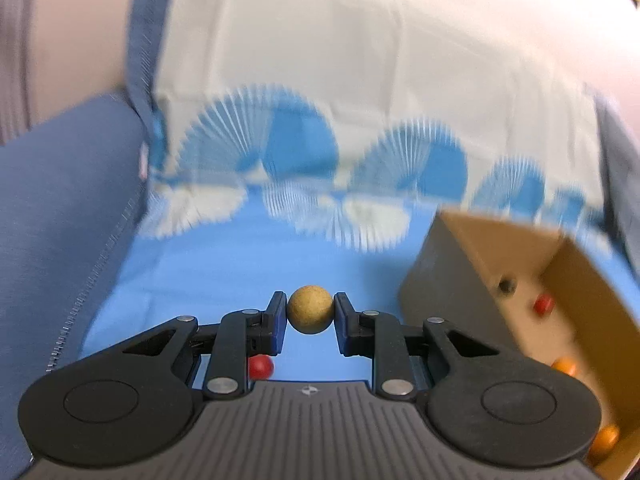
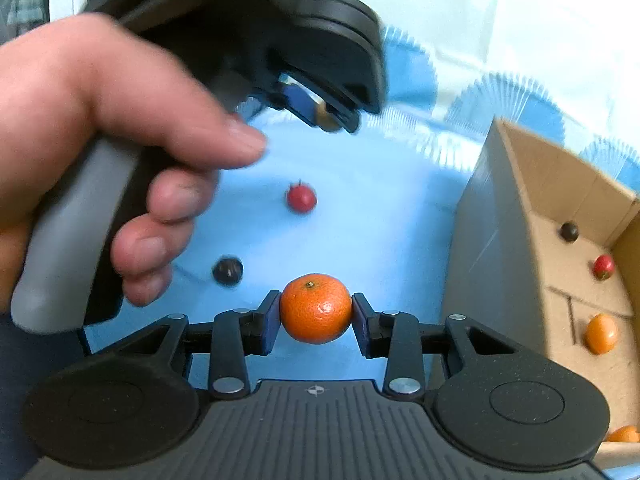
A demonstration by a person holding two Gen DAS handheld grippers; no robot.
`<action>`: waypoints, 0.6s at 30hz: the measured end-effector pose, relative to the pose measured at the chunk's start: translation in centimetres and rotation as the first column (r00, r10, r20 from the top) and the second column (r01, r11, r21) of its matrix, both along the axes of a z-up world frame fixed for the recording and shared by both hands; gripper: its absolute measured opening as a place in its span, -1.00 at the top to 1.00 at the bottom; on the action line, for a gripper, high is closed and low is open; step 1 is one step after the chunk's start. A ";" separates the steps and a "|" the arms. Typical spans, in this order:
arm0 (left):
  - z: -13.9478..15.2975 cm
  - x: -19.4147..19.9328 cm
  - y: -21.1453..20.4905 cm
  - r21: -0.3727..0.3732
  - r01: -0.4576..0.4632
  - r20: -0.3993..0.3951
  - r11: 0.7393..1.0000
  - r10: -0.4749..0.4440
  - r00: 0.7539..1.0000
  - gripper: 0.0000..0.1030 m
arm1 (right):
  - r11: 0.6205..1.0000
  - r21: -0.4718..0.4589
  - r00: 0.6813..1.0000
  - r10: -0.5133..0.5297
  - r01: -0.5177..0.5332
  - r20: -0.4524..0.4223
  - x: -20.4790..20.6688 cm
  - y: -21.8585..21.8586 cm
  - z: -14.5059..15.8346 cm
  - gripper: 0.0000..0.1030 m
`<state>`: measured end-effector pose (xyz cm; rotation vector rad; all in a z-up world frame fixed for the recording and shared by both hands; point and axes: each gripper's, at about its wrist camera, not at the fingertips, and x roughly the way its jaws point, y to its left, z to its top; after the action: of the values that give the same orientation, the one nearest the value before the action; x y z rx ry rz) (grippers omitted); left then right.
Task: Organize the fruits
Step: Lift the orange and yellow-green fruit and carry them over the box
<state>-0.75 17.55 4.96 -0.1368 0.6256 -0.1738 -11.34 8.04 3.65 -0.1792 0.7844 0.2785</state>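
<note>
My left gripper (image 1: 311,312) is shut on a small tan round fruit (image 1: 310,309), held above the blue cloth (image 1: 224,280). My right gripper (image 2: 316,310) is shut on an orange mandarin (image 2: 315,307). In the right wrist view the left gripper (image 2: 332,118) hangs higher up, held by a person's hand (image 2: 100,128), with the tan fruit (image 2: 325,115) partly hidden between its fingers. A red fruit (image 2: 301,198) and a dark round fruit (image 2: 227,270) lie on the cloth. The red fruit (image 1: 261,367) also shows below the left fingers.
A cardboard box (image 2: 560,184) stands at the right, holding a dark fruit (image 2: 568,231), a red fruit (image 2: 603,267) and orange fruits (image 2: 600,333). In the left wrist view the box (image 1: 460,264) is at right; a blue cushion (image 1: 60,208) rises at left and a white patterned cloth (image 1: 320,80) behind.
</note>
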 end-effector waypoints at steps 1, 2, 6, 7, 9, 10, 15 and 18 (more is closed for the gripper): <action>0.7 -0.9 0.4 -0.027 -0.012 0.020 1.000 0.013 1.000 0.47 | 1.000 0.006 1.000 -0.002 0.002 0.021 -0.4 -0.1 0.5 0.24; 1.3 -1.5 0.6 -0.056 -0.015 0.031 0.998 0.017 0.999 0.47 | 1.000 0.014 0.999 -0.006 0.005 0.040 -0.8 -0.2 1.0 0.24; 3.4 -4.2 1.3 -0.144 -0.027 0.089 0.989 0.040 0.995 0.47 | 0.998 0.054 0.993 -0.036 0.030 0.110 -2.7 -2.0 3.6 0.24; 3.7 -4.9 1.3 -0.153 -0.025 0.101 0.988 0.041 0.994 0.47 | 0.997 0.062 0.991 -0.044 0.037 0.126 -3.3 -2.4 4.2 0.24; 4.4 -6.4 1.2 -0.158 -0.017 0.131 0.987 0.038 0.991 0.47 | 0.995 0.084 0.984 -0.069 0.056 0.164 -4.0 -3.7 5.4 0.24; 4.8 -7.1 0.9 -0.156 -0.011 0.147 0.988 0.034 0.989 0.47 | 0.993 0.098 0.980 -0.086 0.069 0.180 -4.2 -4.6 6.1 0.24; 5.3 -9.1 0.1 -0.154 0.017 0.185 0.988 0.012 0.983 0.47 | 0.974 0.167 0.942 -0.195 0.153 0.273 -5.0 -9.9 9.0 0.24; 5.1 -9.3 -0.8 -0.145 0.041 0.194 0.989 -0.013 0.981 0.47 | 0.962 0.194 0.909 -0.250 0.193 0.333 -4.5 -13.8 10.4 0.24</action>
<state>-10.05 16.74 10.05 -0.2519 0.4212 -0.2568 -15.81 -5.77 14.03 0.0119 0.4148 0.0855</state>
